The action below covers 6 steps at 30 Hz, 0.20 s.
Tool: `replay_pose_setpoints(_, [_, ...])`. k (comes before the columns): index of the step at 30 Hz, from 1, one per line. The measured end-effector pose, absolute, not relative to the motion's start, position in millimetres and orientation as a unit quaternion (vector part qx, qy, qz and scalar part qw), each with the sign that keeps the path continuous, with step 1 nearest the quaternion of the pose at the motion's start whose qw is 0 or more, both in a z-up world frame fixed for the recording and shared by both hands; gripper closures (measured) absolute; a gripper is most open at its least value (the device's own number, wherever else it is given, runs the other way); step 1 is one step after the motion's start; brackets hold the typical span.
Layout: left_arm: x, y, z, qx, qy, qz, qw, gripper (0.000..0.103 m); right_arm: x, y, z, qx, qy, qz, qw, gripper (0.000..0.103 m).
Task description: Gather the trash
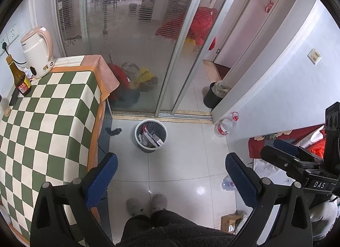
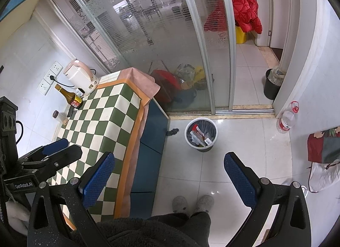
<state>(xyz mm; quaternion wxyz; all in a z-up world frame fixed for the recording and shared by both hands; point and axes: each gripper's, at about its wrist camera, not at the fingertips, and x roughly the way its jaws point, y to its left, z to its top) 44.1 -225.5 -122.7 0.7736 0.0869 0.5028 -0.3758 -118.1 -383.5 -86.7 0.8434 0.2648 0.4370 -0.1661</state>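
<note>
— What does the left tool show?

— Its blue-padded jaws stand wide apart with nothing between them, over the white tiled floor. The right tool shows at the right edge.

— And the trash?

— A grey bin stands on the floor just before the sliding glass door's track, with wrappers inside. A dark scrap lies beside it, near the desk's corner.

— The desk?

— Checkered cloth; a kettle and a brown bottle stand at its far edge. A clear plastic bottle leans at the right wall.
</note>
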Motion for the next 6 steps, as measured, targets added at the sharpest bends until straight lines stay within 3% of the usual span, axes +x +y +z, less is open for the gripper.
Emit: replay_pose_setpoints(6, [41.9, -222.6, -119.9, 0.09, 0.493, -0.378, 0.779, 0.0, -117.9, -385.0, -86.5, 0.265, 0.437, -0.165, 0.844, 0.0])
